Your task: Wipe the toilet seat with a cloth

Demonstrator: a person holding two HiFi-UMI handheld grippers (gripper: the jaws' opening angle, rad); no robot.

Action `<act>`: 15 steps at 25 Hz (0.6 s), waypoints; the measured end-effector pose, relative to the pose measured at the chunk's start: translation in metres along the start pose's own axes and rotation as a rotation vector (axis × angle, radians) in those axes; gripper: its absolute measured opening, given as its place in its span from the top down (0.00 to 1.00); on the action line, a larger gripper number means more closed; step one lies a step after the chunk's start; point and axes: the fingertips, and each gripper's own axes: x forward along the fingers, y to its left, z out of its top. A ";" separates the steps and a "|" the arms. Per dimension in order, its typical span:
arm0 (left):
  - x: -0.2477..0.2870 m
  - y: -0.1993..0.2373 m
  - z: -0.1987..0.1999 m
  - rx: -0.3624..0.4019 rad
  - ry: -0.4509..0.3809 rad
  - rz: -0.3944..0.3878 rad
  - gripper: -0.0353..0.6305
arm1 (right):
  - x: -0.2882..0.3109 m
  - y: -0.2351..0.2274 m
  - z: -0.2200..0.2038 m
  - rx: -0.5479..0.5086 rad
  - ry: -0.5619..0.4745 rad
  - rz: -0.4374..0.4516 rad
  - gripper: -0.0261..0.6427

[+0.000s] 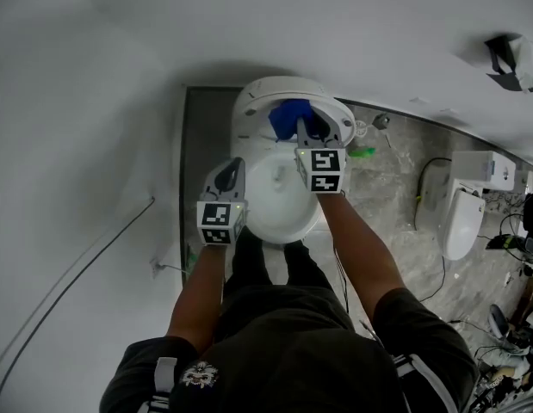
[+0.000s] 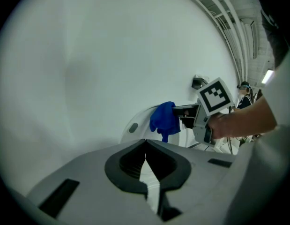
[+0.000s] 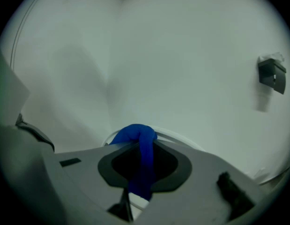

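Over the back of the toilet seat (image 1: pixel 257 222), by the raised lid (image 1: pixel 253 101), the blue cloth (image 1: pixel 290 114) hangs clenched in my right tongs (image 1: pixel 302 129), arm stretched forward. My left tongs (image 1: pixel 233 170), clenched on nothing, tilt down over the seat's left edge.

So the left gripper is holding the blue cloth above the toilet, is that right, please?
Not quite: it is the right gripper that holds the blue cloth above the toilet. The right gripper view shows its jaws closed on the cloth, while the left gripper is shut with nothing in it.
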 end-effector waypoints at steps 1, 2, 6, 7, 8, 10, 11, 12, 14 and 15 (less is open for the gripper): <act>0.003 -0.001 -0.004 -0.002 0.007 -0.002 0.93 | -0.001 -0.005 -0.001 0.006 0.000 -0.011 0.87; 0.005 -0.003 -0.006 -0.003 0.012 -0.005 0.93 | -0.003 -0.010 -0.002 0.011 0.002 -0.020 0.87; 0.010 -0.011 -0.014 0.000 0.028 -0.019 0.93 | -0.013 -0.030 -0.011 0.021 0.013 -0.058 0.87; 0.011 -0.013 -0.015 0.001 0.029 -0.023 0.93 | -0.015 -0.036 -0.014 0.023 0.015 -0.069 0.87; 0.012 -0.016 -0.017 0.003 0.031 -0.027 0.93 | -0.017 -0.041 -0.017 0.025 0.018 -0.081 0.87; 0.013 -0.021 -0.019 0.007 0.037 -0.034 0.93 | -0.020 -0.051 -0.024 0.029 0.025 -0.099 0.87; 0.013 -0.024 -0.020 0.010 0.041 -0.036 0.93 | -0.022 -0.054 -0.027 0.031 0.030 -0.105 0.87; 0.013 -0.027 -0.021 0.013 0.045 -0.039 0.93 | -0.024 -0.057 -0.030 0.033 0.036 -0.109 0.87; 0.015 -0.035 -0.024 0.017 0.052 -0.047 0.93 | -0.029 -0.064 -0.036 0.034 0.050 -0.117 0.87; 0.015 -0.039 -0.025 0.020 0.055 -0.051 0.93 | -0.031 -0.069 -0.040 0.033 0.057 -0.122 0.87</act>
